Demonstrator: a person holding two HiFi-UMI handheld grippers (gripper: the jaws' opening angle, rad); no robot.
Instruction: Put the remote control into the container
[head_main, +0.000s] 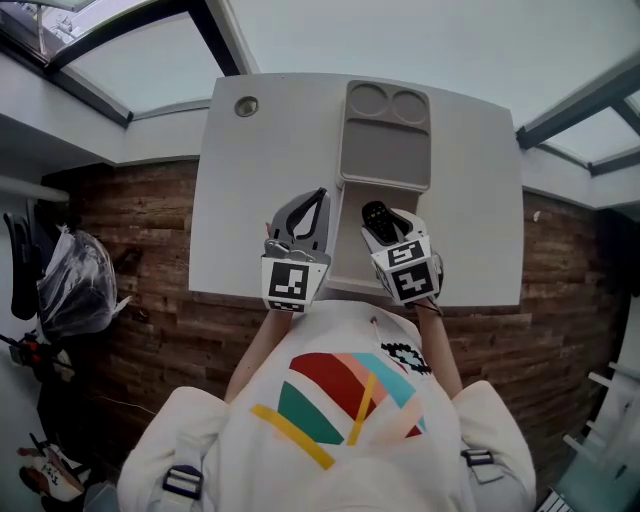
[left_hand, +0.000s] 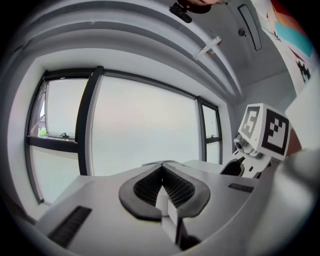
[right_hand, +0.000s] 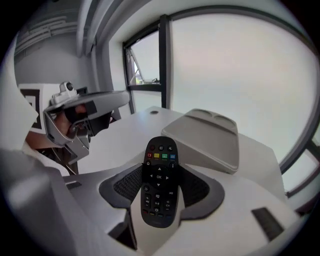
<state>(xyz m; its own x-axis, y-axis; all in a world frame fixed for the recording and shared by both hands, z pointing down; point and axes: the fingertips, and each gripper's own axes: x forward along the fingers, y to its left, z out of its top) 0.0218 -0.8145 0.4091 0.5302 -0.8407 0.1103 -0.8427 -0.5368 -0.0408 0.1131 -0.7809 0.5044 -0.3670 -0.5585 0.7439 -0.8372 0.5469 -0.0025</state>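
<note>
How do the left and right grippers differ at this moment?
The left gripper has its jaws together with nothing between them; the right gripper has its jaws apart, clamped on the remote control. The left gripper points roughly level toward the windows; the right gripper tilts down toward the table and the container. Both hang above the table's near edge.

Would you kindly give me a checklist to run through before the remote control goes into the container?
1. The remote control sits between the pads of the right gripper: ok.
2. The container has an empty main compartment: ok.
3. The left gripper is shut, empty and off to the container's side: ok.
4. The remote control is over the container: not ok, it is short of the near rim.
5. The grip is firm enough not to slip: cannot tell.
</note>
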